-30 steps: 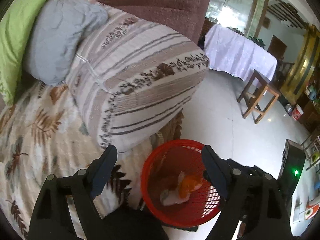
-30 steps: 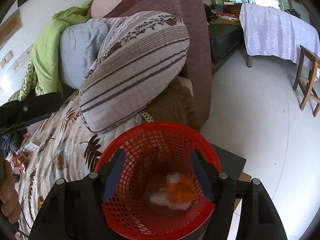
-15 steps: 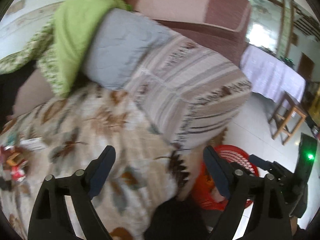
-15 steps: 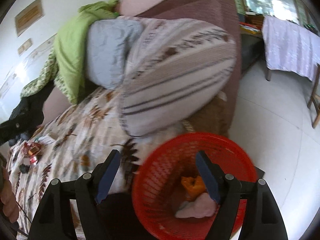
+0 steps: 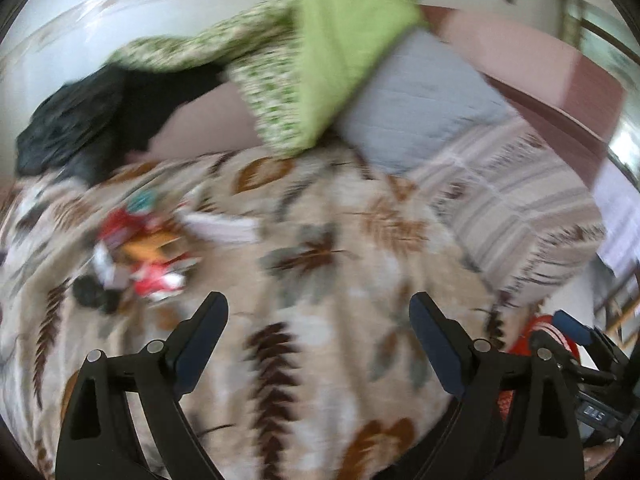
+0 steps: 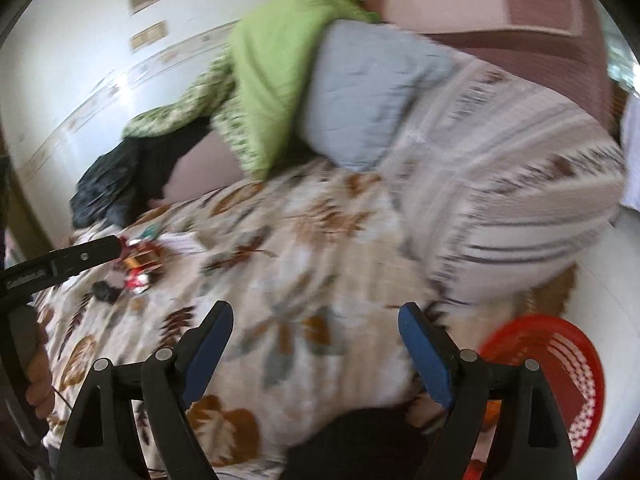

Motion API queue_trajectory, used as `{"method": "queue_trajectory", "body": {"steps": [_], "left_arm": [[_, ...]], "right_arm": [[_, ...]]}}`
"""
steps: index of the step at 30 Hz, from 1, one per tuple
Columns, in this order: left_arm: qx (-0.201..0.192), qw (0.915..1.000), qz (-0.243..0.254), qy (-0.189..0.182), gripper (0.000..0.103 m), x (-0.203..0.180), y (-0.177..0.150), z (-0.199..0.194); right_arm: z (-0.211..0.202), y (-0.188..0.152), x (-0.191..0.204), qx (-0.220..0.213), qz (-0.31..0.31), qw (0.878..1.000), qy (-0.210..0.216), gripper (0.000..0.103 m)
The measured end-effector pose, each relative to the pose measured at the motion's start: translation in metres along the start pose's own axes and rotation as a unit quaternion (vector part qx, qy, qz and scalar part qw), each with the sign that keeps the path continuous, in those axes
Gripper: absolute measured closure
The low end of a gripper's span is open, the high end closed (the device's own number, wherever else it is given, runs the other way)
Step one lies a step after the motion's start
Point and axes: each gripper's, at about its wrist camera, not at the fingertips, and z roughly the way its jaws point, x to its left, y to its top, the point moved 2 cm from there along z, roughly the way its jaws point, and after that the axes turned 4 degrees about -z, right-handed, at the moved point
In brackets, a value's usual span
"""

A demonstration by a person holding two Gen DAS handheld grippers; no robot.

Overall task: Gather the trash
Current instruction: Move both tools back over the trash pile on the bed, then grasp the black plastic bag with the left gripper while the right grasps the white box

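Both views motion-blurred; fine detail unreliable.

Left gripper [image 5: 318, 316]: fingers wide apart, nothing btwn them, nothing held. Jaws have just been opening a little further. Points down over leaf-print bed cover [image 5: 320, 264].

Right gripper [image 6: 316, 322]: fingers wide apart, empty; jaws have just been opening, nothing btwn them. Also over the bed cover, w/ red mesh basket [image 6: 560, 364] at lower right of its view, beside the bed edge. Basket contents mostly hidden behind the right finger; an orange scrap shows low by it, cannot tell more.

Trash pile [image 5: 140, 256]: red, orange and white wrappers plus a dark lump, lying on bed cover, well left of left gripper's fingers, not touched. In right wrist view same pile [image 6: 136, 268] sits far left, w/ a finger of the left gripper just beside it; contact cannot be told.

Surroundings: striped pillow [image 5: 516, 216] at right, grey cushion [image 5: 416, 108] behind it, green blanket [image 5: 340, 40] draped over, black garment [image 5: 80, 120] at left. A person's hand [image 6: 38, 376] shows at left edge of right wrist view.
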Motion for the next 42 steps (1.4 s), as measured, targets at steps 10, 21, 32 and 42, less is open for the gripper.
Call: {"method": "queue_trajectory", "body": {"steps": [10,21,32,42], "left_arm": [[-0.008,0.9886,-0.096,0.116,0.012,0.17,0.003,-0.004],[0.011,0.9577,-0.24,0.158,0.012,0.29,-0.003,0.023],[0.058,0.9433,-0.297,0.137,0.012,0.317,-0.011,0.097],[0.05,0.9369,-0.31,0.153,0.011,0.325,-0.012,0.124]], "right_arm": [[0.06,0.011,0.096,0.034,-0.084,0.993,0.074,0.016],[0.111,0.008,0.133,0.076,-0.106,0.985,0.109,0.016],[0.169,0.027,0.159,0.078,-0.142,0.979,0.126,0.016],[0.261,0.079,0.193,0.074,-0.224,0.965,0.117,0.015]]}}
